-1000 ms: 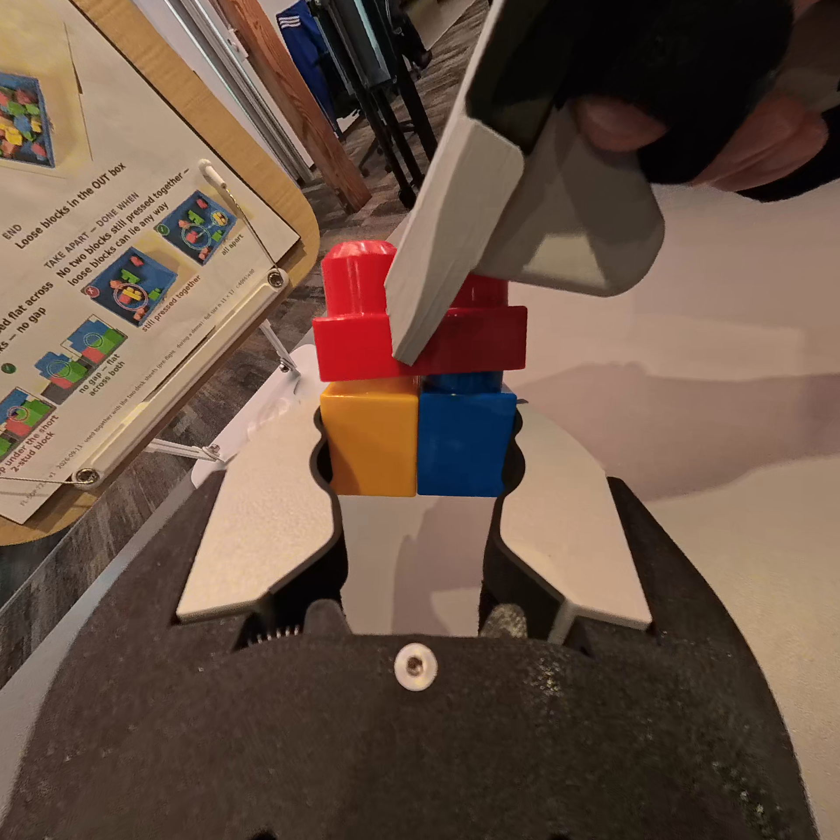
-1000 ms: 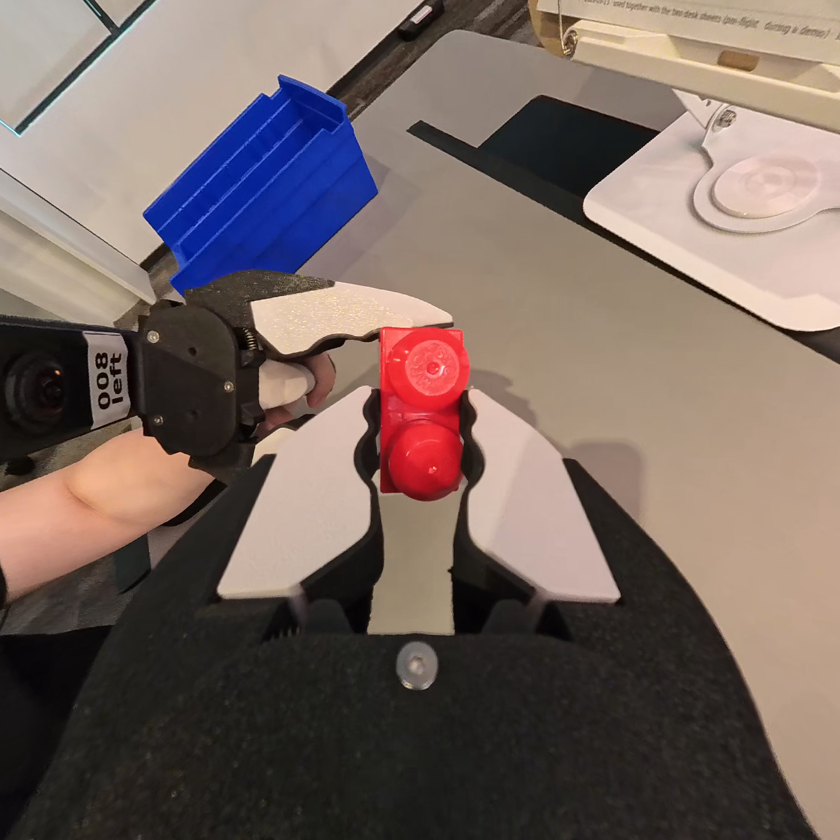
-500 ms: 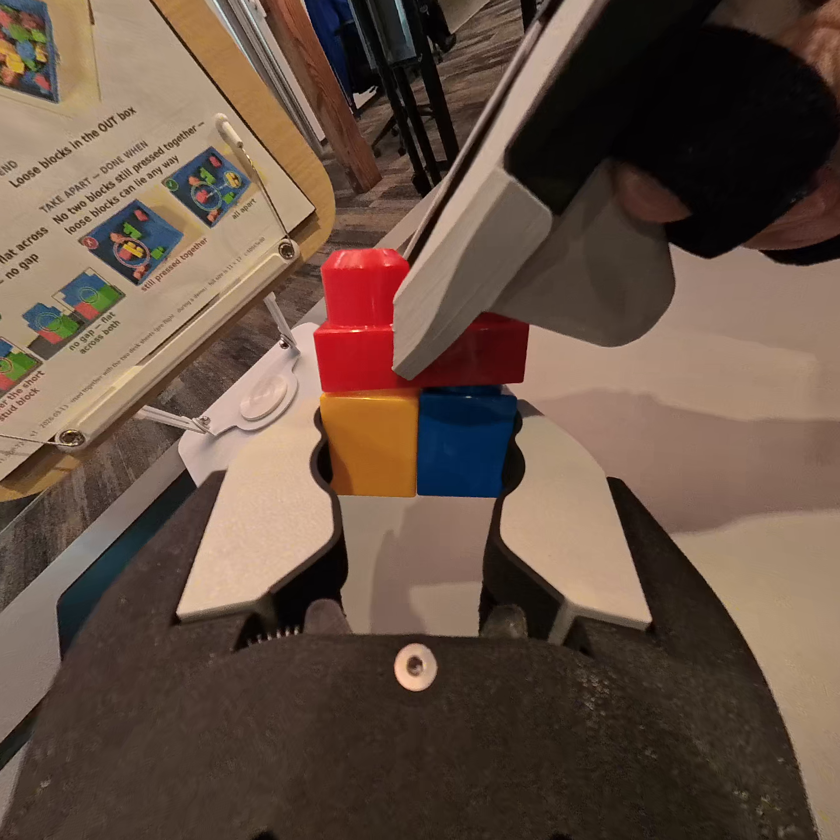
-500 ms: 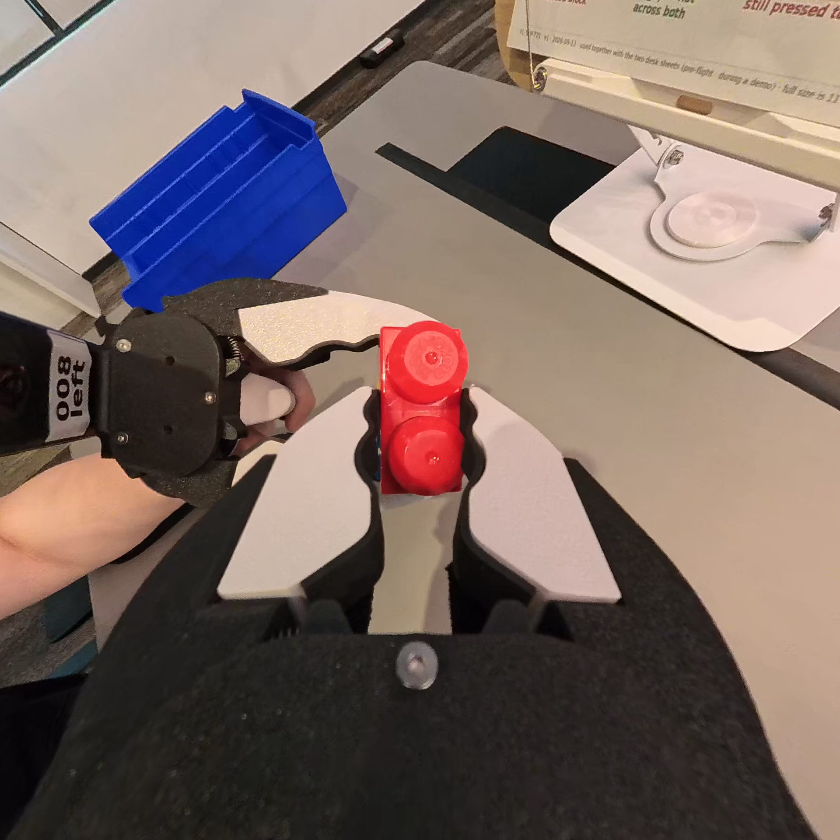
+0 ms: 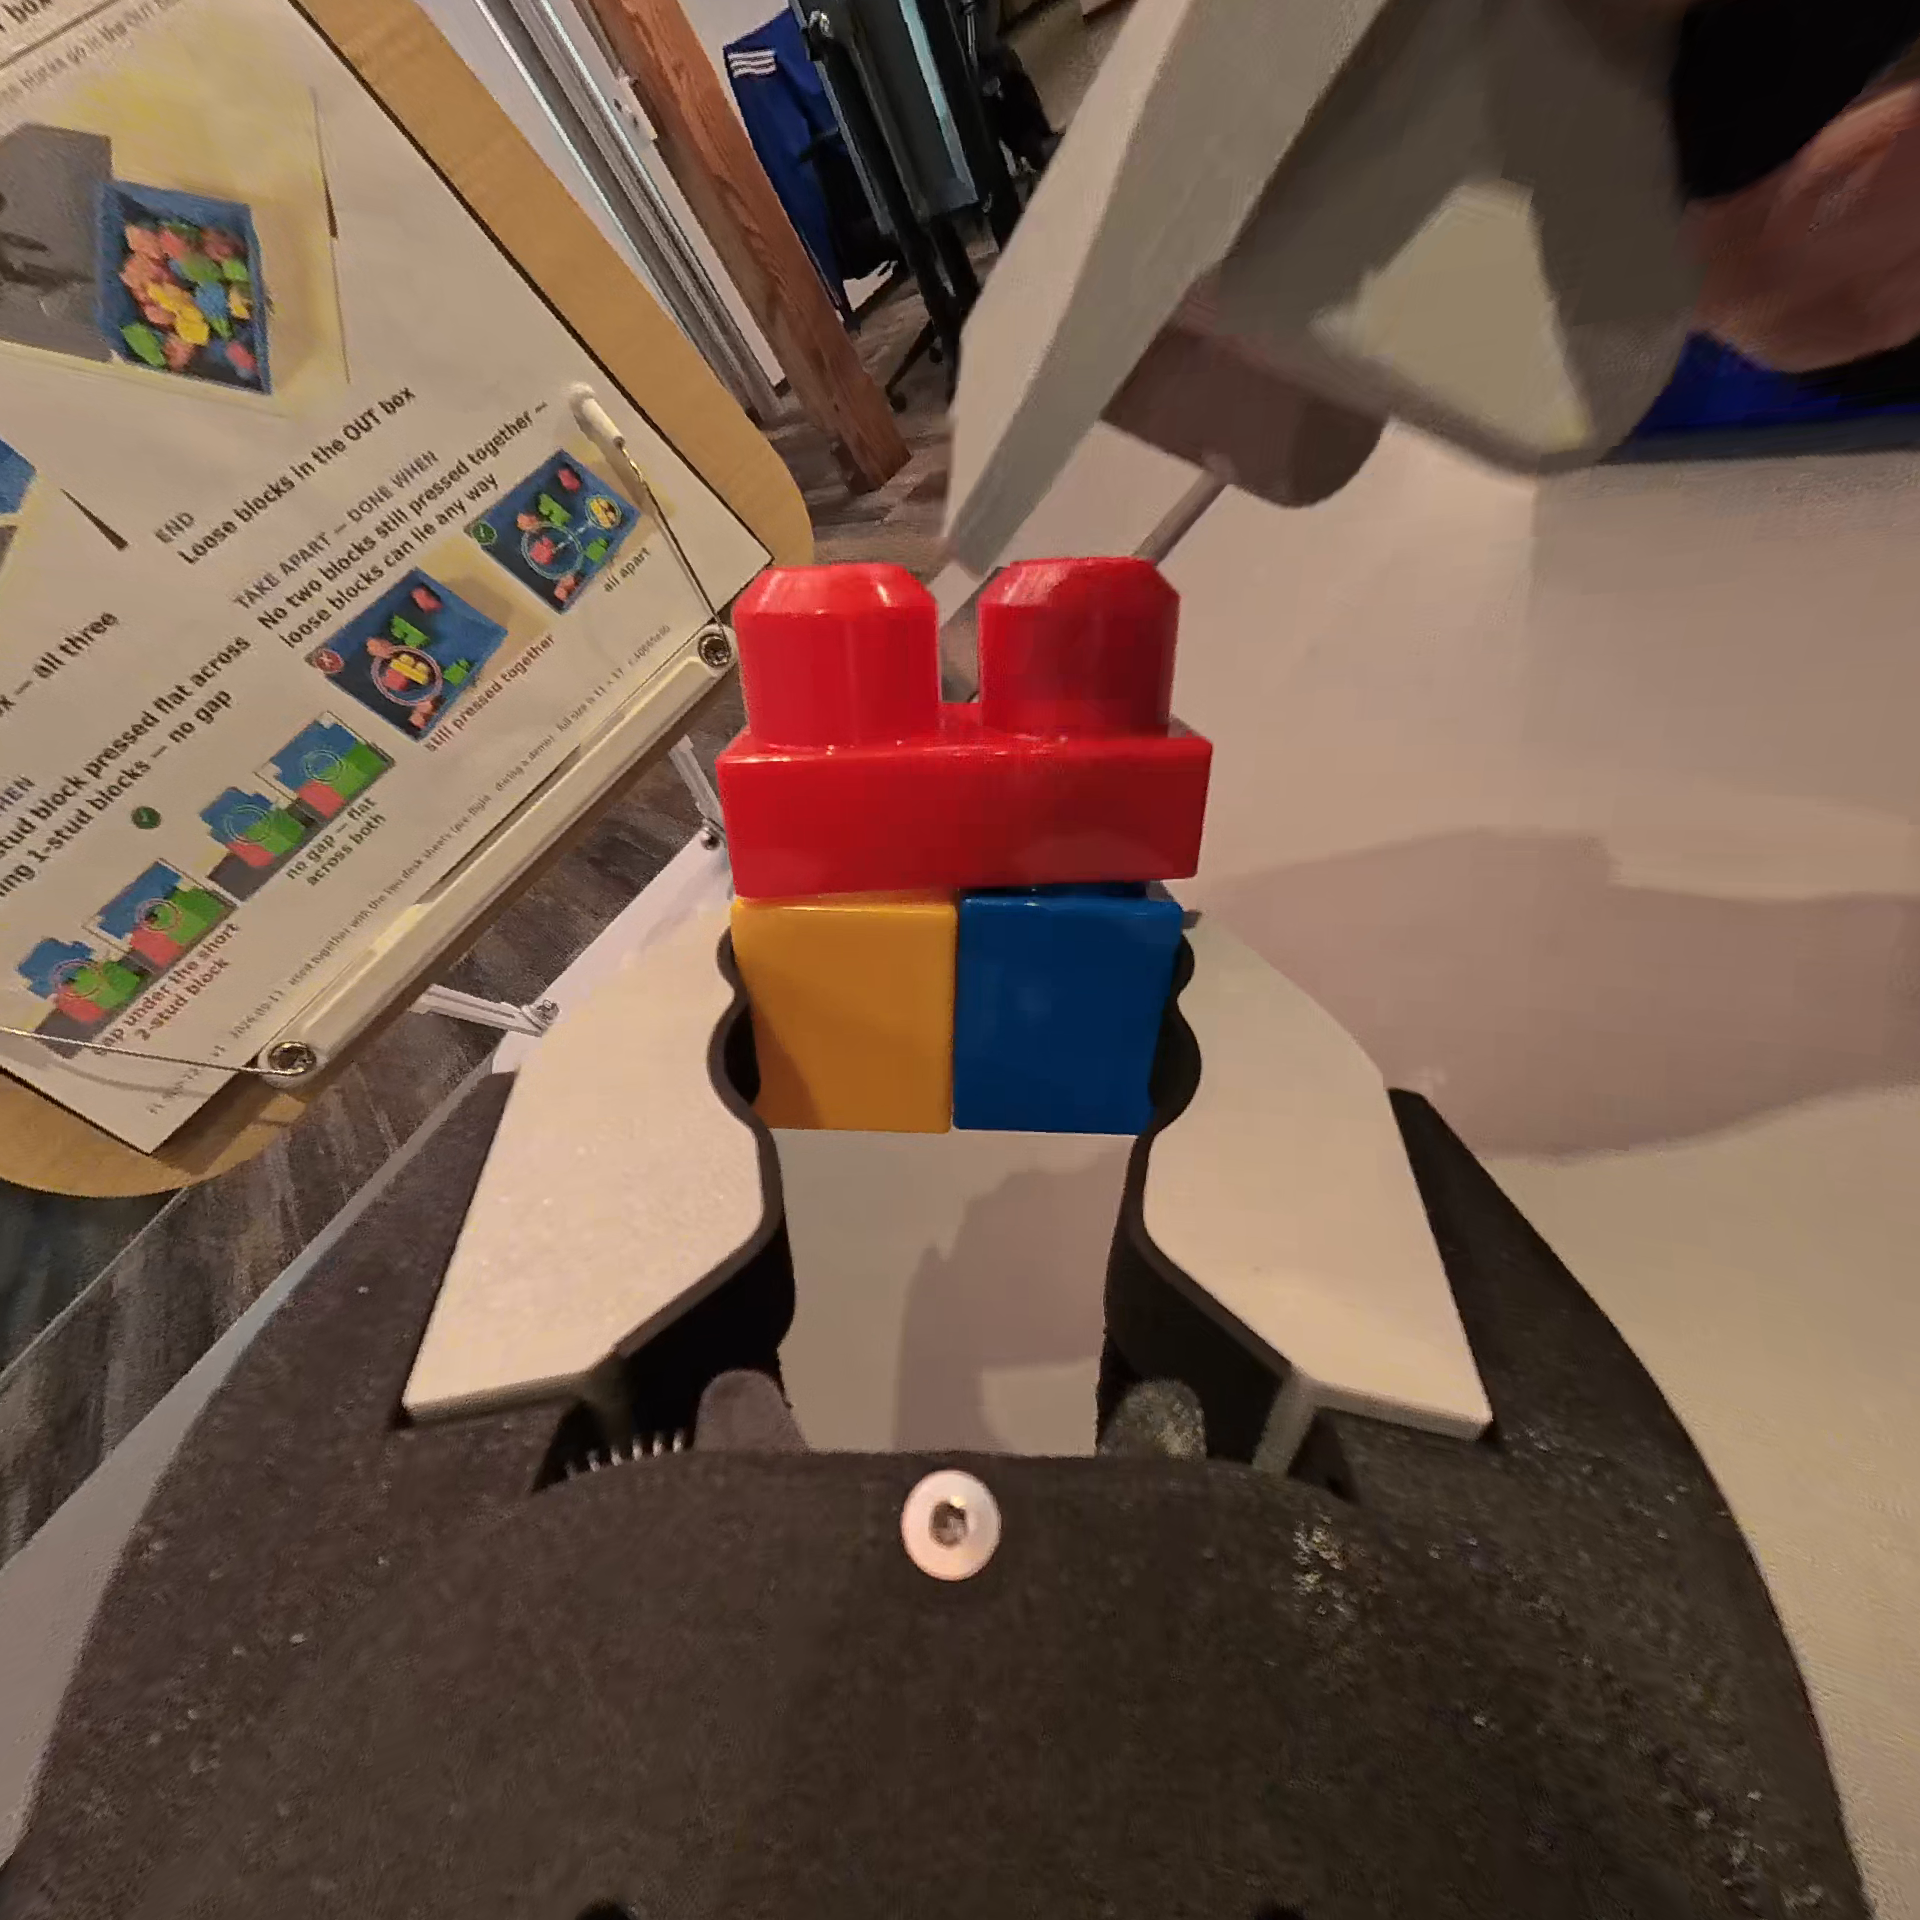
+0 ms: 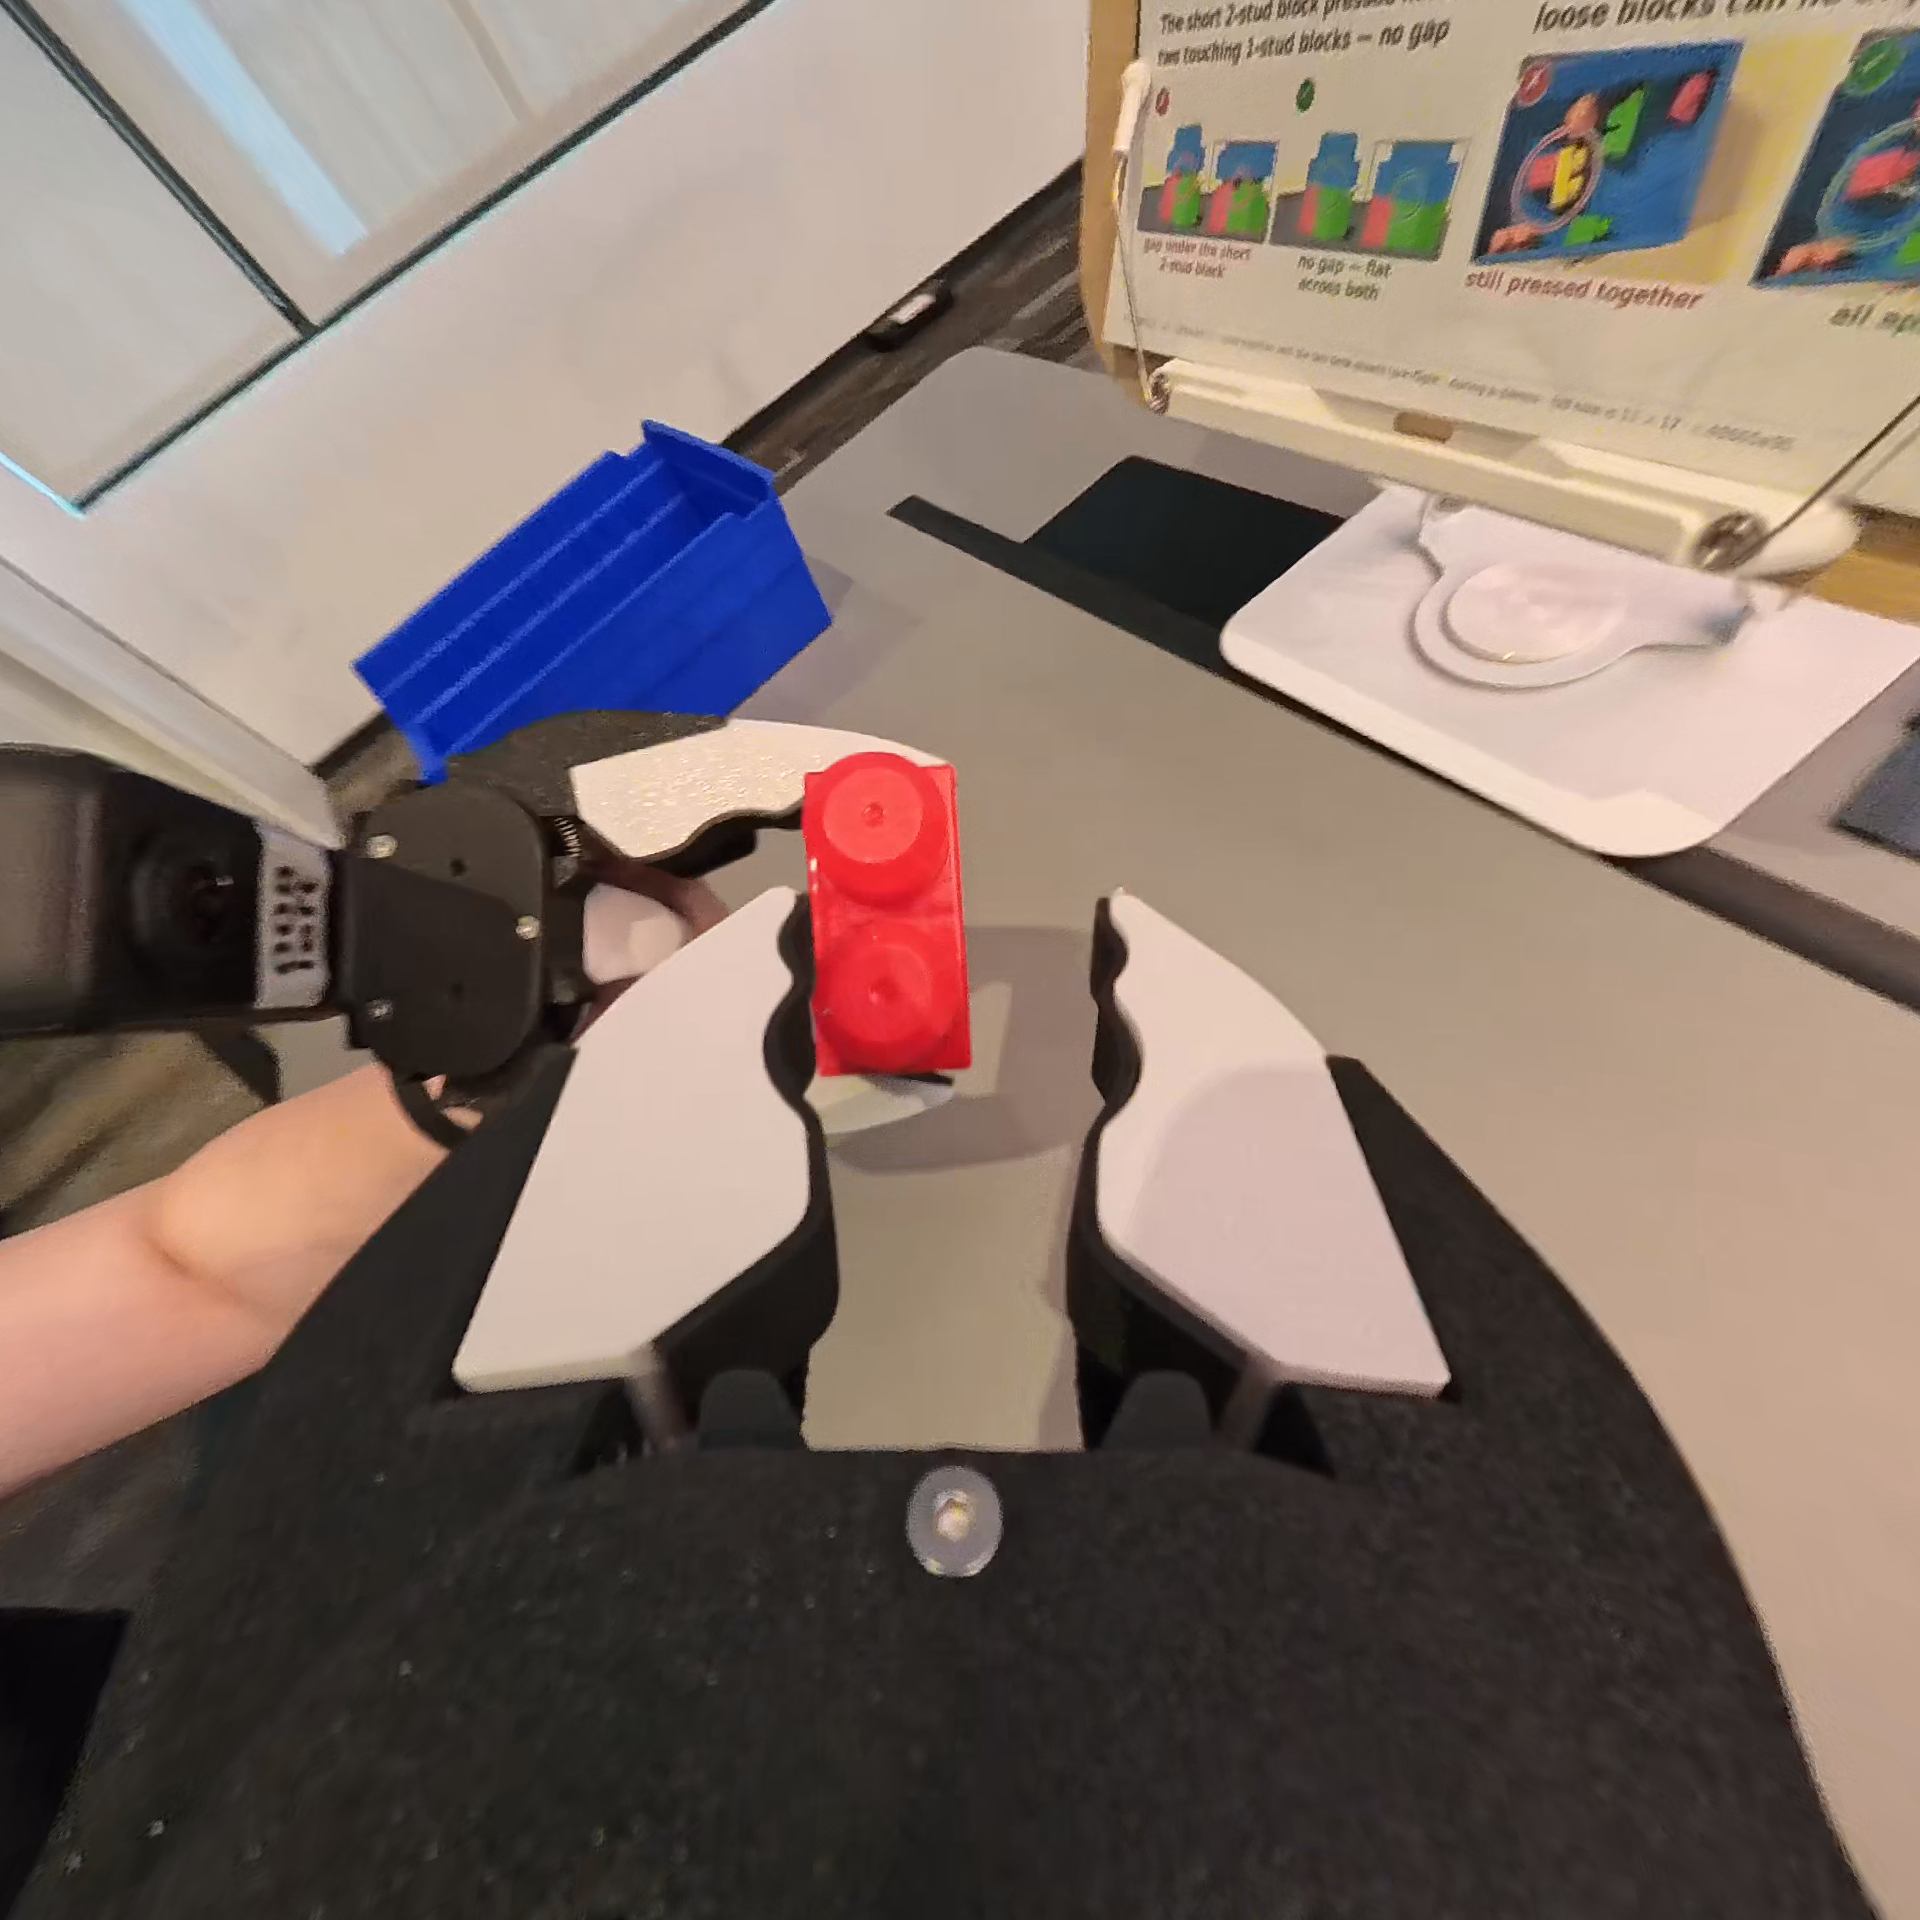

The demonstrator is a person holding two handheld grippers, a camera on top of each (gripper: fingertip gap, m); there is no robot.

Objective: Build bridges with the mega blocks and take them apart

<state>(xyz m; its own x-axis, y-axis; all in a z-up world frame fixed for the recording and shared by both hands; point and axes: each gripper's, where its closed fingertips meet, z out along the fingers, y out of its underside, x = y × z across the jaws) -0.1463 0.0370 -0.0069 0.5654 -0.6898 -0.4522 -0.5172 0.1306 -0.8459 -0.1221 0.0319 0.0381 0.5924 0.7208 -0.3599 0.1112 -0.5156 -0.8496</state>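
In the left wrist view, an instruction sheet [image 5: 312, 582] clipped to a wooden board leaned at the far left. The left gripper [image 5: 954, 1023] was clamped on a yellow block [image 5: 847, 1013] and a blue block [image 5: 1055, 1013] standing side by side, touching. A red two-stud block [image 5: 961, 795] sat across the tops of both, sitting slightly higher over the blue one. Above and to the right hung the right gripper [image 5: 1226, 343], blurred, clear of the red studs.

In the right wrist view, a blue bin [image 6: 613, 592] lay tipped on the grey bench [image 6: 1351, 1039] at the left. The right gripper [image 6: 951, 987] stood wide apart, holding nothing, its left finger [image 6: 665, 1122] just beside the red block. A white stand base [image 6: 1558, 707] lay at the far right.
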